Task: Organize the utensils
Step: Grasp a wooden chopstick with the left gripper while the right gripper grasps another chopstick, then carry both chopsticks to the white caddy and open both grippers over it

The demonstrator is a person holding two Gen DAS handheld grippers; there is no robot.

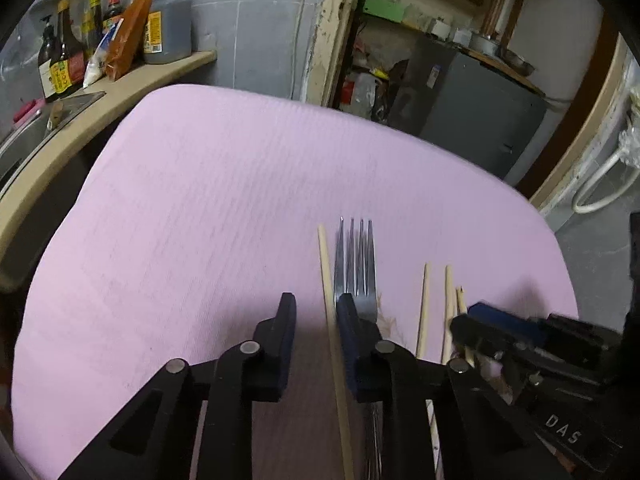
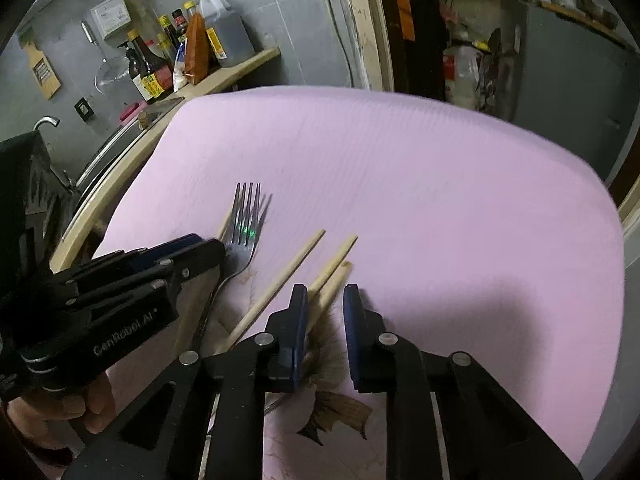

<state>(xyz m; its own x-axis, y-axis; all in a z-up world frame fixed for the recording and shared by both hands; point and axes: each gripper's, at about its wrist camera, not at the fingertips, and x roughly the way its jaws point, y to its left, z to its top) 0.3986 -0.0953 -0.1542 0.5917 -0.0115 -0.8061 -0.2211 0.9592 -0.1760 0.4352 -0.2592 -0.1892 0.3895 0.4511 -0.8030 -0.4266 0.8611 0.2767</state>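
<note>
A steel fork (image 1: 356, 264) lies on the pink mat (image 1: 220, 200), tines pointing away. A single wooden chopstick (image 1: 326, 276) lies just left of it. My left gripper (image 1: 316, 304) is open, its jaws standing around the chopstick, with the right finger over the fork's neck. Three more chopsticks (image 1: 448, 304) lie to the right. In the right wrist view the fork (image 2: 244, 232) sits left and the chopsticks (image 2: 332, 268) lie ahead. My right gripper (image 2: 326, 292) is open, its left finger beside two chopsticks, nothing held.
A counter (image 1: 120, 96) with sauce bottles (image 1: 64, 52) and a sink borders the mat's left side. A doorway with cluttered shelves and a grey cabinet (image 1: 472, 116) lies beyond the far edge. A flower print (image 2: 332, 412) marks the mat near my right gripper.
</note>
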